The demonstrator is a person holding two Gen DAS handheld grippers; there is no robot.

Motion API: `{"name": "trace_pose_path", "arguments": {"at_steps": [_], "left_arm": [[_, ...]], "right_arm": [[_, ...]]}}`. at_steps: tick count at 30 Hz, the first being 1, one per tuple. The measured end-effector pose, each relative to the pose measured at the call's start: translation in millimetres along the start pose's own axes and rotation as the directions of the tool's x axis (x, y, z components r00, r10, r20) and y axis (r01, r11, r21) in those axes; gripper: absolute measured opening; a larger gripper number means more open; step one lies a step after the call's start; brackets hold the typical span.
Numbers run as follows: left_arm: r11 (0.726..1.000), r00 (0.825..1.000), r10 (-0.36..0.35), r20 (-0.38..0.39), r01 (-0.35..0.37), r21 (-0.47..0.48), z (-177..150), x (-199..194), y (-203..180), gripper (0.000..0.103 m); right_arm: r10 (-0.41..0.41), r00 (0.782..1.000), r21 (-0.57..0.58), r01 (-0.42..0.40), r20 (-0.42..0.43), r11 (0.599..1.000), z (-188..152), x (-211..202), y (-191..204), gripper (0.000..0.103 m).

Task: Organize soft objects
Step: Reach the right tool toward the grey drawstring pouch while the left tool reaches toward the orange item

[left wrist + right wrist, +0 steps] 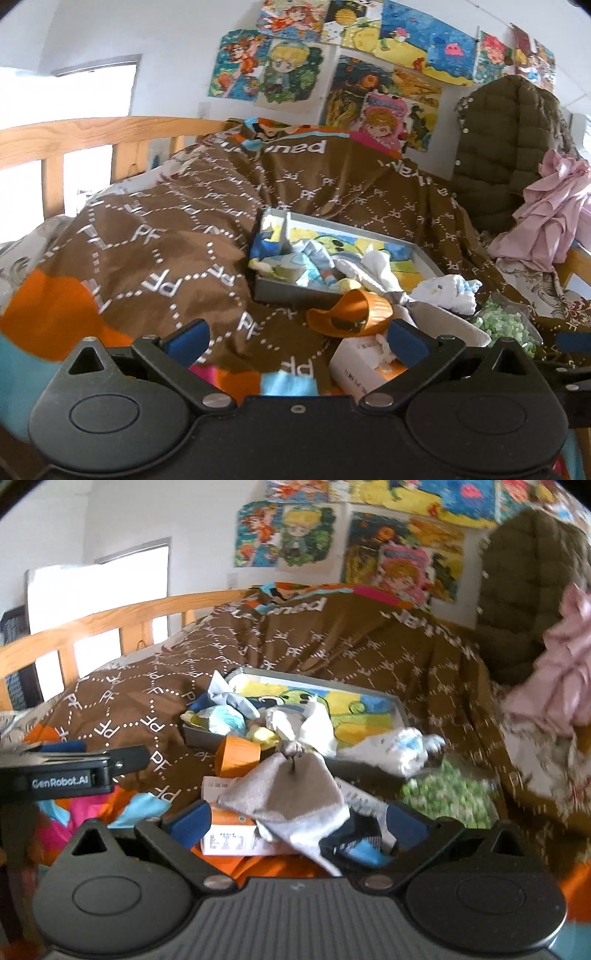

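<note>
A grey tray (295, 291) with a cartoon picture inside lies on the brown bedspread and holds several socks and small cloths (306, 262). It also shows in the right wrist view (207, 736). An orange sock (347, 314) lies just in front of it. My left gripper (295, 339) is open and empty, above the bedspread, short of the tray. My right gripper (295, 823) is open. A grey-and-white sock (291, 794) and a dark blue sock (354, 843) lie between its fingers, over a white box (229, 840). Whether the fingers touch them is unclear.
A white rolled sock (447, 293) and a green fuzzy cloth (506, 325) lie right of the tray. A white box (362, 369) sits near my left gripper. An olive quilted jacket (506, 136) and pink cloth (550, 214) hang at right. A wooden bed rail (92, 129) runs along the left.
</note>
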State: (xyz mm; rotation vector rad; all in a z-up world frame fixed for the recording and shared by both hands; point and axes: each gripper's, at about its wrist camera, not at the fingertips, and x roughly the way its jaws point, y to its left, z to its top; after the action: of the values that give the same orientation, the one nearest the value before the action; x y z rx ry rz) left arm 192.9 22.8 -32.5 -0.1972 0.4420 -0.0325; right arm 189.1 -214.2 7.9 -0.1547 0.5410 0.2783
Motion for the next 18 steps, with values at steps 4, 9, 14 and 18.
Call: {"name": "trace_pose_path", "arguments": {"at_steps": [4, 9, 14, 18], "left_arm": [[0.999, 0.999, -0.040, -0.004, 0.040, 0.027, 4.6, 20.4, 0.2, 0.102], [0.995, 0.994, -0.103, -0.032, 0.103, -0.017, 8.4, 48.6, 6.2, 0.102], [0.982, 0.983, -0.183, -0.023, 0.184, 0.038, 15.1, 79.5, 5.3, 0.102], [0.961, 0.962, -0.271, -0.035, 0.273, 0.051, 23.3, 108.6, 4.3, 0.102]], "right_arm": [[0.021, 0.999, -0.096, -0.018, 0.032, 0.995, 7.2, 16.7, 0.5, 0.103], [0.030, 1.000, -0.096, -0.029, 0.008, 0.995, 12.3, 46.2, -5.7, 0.103], [0.066, 0.997, -0.054, -0.068, -0.036, 0.996, 9.2, 61.2, -10.3, 0.103], [0.068, 0.996, -0.062, -0.071, -0.049, 0.996, 3.0, 68.1, -7.8, 0.103]]}}
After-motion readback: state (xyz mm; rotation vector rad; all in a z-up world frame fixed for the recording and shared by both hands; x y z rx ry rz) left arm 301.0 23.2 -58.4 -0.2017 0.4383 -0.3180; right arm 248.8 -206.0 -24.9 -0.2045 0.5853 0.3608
